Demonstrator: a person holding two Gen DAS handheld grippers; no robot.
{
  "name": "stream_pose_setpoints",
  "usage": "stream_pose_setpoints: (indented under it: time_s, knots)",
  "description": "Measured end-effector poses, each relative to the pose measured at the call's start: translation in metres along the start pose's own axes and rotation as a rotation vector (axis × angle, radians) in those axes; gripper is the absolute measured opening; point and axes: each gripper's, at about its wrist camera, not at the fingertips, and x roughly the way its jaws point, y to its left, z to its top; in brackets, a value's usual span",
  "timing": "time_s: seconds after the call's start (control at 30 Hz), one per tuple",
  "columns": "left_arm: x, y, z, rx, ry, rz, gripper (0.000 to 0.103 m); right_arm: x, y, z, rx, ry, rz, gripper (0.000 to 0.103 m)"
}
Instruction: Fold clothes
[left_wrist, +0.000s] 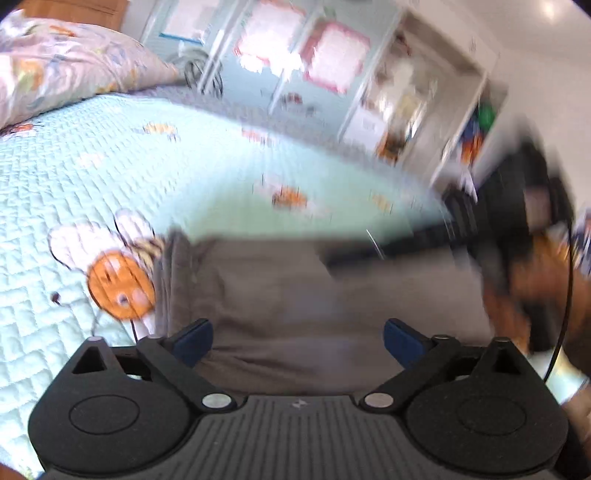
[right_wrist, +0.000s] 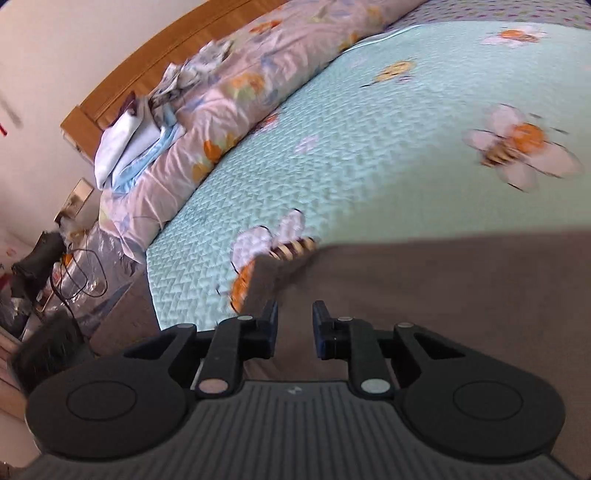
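Your left gripper (left_wrist: 297, 341) stands spread wide above the grey garment (left_wrist: 280, 295), holding nothing. Your right gripper (right_wrist: 294, 326) is narrowed with a gap, nothing pinched. The garment lies flat on the bed (right_wrist: 369, 147) just ahead with straight edges, apparently partly folded; further folds likely remain.

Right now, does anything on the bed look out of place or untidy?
Mostly no. The grey garment lies flat on the mint bedspread; only its corner near the right gripper is turned up. At the headboard, a loose heap of pale cloths sits unfolded on the floral pillow. The left-wrist view is blurred.
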Motion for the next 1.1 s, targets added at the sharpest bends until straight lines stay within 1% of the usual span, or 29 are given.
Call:
stream_pose_setpoints:
  time_s: [0.03,0.07,0.1,0.17,0.2,0.27,0.3,0.37,0.4,0.47,0.53,0.6,0.67,0.7,0.73,0.77,0.8,0.83,0.87,0.93,1.0,1.1]
  knots:
    - [0.001,-0.003,0.007,0.009,-0.006,0.005,0.102,-0.014,-0.004,-0.011,0.005,-0.015,-0.025,0.024]
    - [0.006,-0.007,0.015,0.030,0.005,0.025,0.102,-0.028,-0.009,-0.022,0.010,-0.031,-0.051,0.024]
    - [0.013,-0.011,0.021,0.045,0.025,0.046,0.102,-0.035,-0.010,-0.031,0.006,-0.043,-0.070,0.024]
    - [0.028,-0.015,0.029,0.042,0.065,0.071,0.102,-0.044,-0.013,-0.045,0.002,-0.070,-0.091,0.025]
    - [0.039,-0.013,0.033,0.040,0.103,0.090,0.102,-0.045,-0.015,-0.050,0.013,-0.075,-0.097,0.027]
    - [0.059,-0.007,0.040,0.058,0.180,0.135,0.102,-0.044,-0.017,-0.062,0.022,-0.050,-0.075,0.027]
    - [0.059,-0.009,0.034,0.081,0.210,0.146,0.102,-0.043,-0.016,-0.069,0.010,-0.027,-0.053,0.028]
    - [0.067,-0.005,0.026,0.120,0.268,0.196,0.102,-0.038,-0.011,-0.085,-0.040,0.024,-0.063,0.031]
    - [0.069,-0.005,0.023,0.153,0.276,0.209,0.102,-0.036,-0.009,-0.096,-0.058,0.037,-0.083,0.031]
    - [0.076,-0.003,0.020,0.224,0.294,0.234,0.102,-0.037,-0.006,-0.112,-0.113,-0.009,-0.093,0.031]
    - [0.080,-0.006,0.020,0.263,0.313,0.253,0.102,-0.042,0.000,-0.118,-0.154,-0.032,-0.113,0.031]
    - [0.075,-0.007,0.025,0.235,0.309,0.239,0.102,-0.049,0.006,-0.120,-0.183,-0.057,-0.127,0.032]
    - [0.061,-0.005,0.034,0.181,0.265,0.207,0.102,-0.063,0.010,-0.119,-0.195,-0.099,-0.117,0.033]
    - [0.054,-0.003,0.038,0.154,0.237,0.195,0.102,-0.070,0.009,-0.119,-0.193,-0.121,-0.114,0.035]
    - [0.046,-0.002,0.043,0.127,0.209,0.183,0.102,-0.076,0.008,-0.119,-0.188,-0.141,-0.114,0.042]
    - [0.042,0.000,0.044,0.114,0.194,0.170,0.102,-0.080,0.004,-0.120,-0.176,-0.155,-0.128,0.046]
    - [0.041,0.000,0.043,0.119,0.200,0.168,0.102,-0.081,-0.003,-0.122,-0.153,-0.160,-0.149,0.052]
    - [0.043,-0.002,0.039,0.142,0.227,0.182,0.102,-0.079,-0.011,-0.125,-0.122,-0.144,-0.160,0.053]
    - [0.048,-0.003,0.033,0.182,0.272,0.213,0.102,-0.077,-0.020,-0.128,-0.085,-0.123,-0.162,0.053]
    - [0.059,-0.006,0.015,0.267,0.358,0.286,0.102,-0.080,-0.028,-0.135,-0.046,-0.143,-0.148,0.053]
    - [0.065,-0.006,0.002,0.321,0.399,0.343,0.102,-0.089,-0.028,-0.137,-0.036,-0.166,-0.133,0.053]
    - [0.057,-0.002,0.003,0.282,0.363,0.346,0.102,-0.113,-0.036,-0.138,-0.016,-0.246,-0.120,0.054]
